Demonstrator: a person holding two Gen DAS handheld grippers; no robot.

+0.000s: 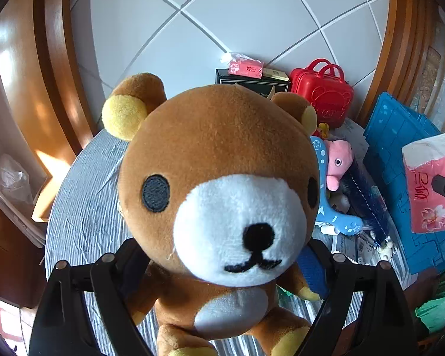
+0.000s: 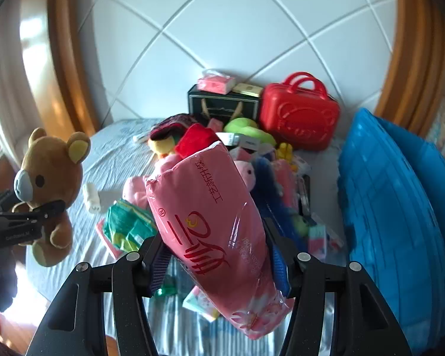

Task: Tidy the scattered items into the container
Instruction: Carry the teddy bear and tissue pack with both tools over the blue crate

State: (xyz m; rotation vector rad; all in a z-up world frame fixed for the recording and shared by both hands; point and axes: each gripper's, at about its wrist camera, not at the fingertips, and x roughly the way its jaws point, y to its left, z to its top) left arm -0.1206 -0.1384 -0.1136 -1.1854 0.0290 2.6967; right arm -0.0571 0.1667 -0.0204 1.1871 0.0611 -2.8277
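My left gripper (image 1: 222, 270) is shut on a brown teddy bear (image 1: 222, 178) and holds it above the table; the bear also shows in the right wrist view (image 2: 52, 190), gripped around its body by the left gripper (image 2: 49, 207). My right gripper (image 2: 219, 255) is shut on a pink tissue pack (image 2: 210, 225), lifted over the pile; the pack shows in the left wrist view (image 1: 430, 190). The blue container (image 2: 394, 216) stands at the right, also visible in the left wrist view (image 1: 400, 160).
A pile of toys and packets (image 2: 222, 148) lies on the striped tablecloth (image 2: 118, 154). A red case (image 2: 299, 118) and a black box (image 2: 222, 103) with another tissue pack (image 2: 216, 83) stand at the back. Wooden frames flank the wall.
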